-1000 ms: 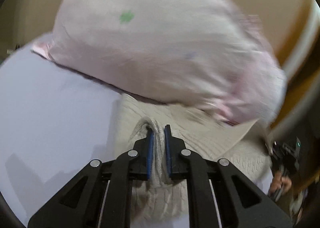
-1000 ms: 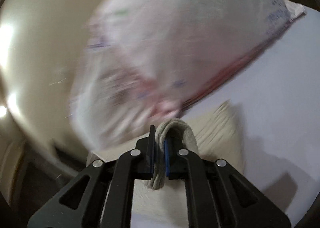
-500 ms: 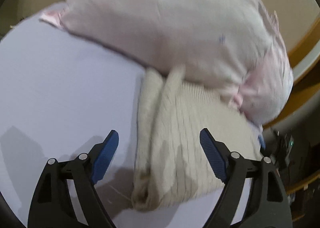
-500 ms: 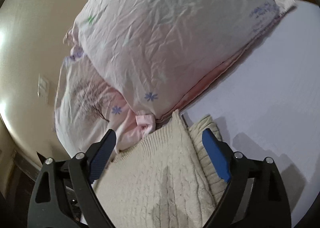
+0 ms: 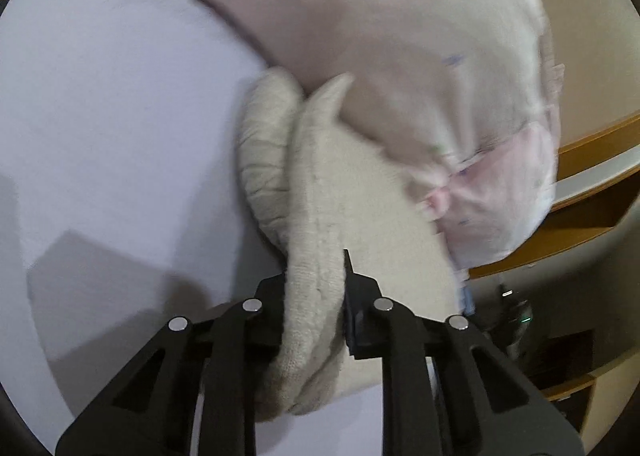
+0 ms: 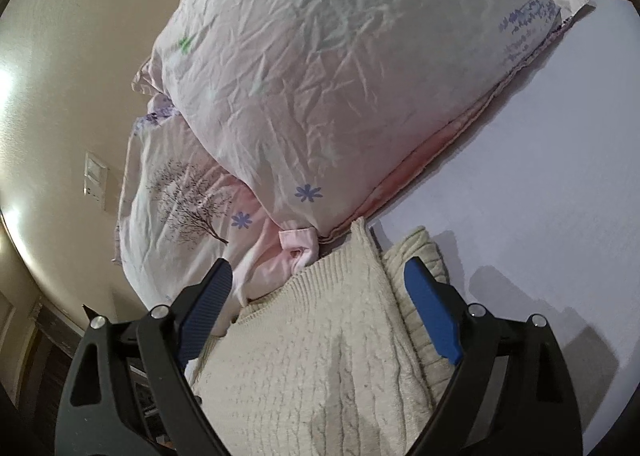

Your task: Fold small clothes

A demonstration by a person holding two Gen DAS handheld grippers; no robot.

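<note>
Pinching the cream knit sweater (image 5: 316, 256) edge, my left gripper (image 5: 314, 296) sat nearer, its length seemingly running ahead toward the pillow (image 5: 400, 36); my right gripper (image 6: 320, 296) gaped.

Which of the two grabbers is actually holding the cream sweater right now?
The left gripper: its jaws are shut on a fold of the sweater. The right gripper hangs over it with jaws wide open.

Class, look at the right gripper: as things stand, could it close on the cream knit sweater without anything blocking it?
Probably yes. The right gripper is open, its fingers straddling the cream knit sweater, with nothing between them but knit; the pillow lies beyond.
</note>
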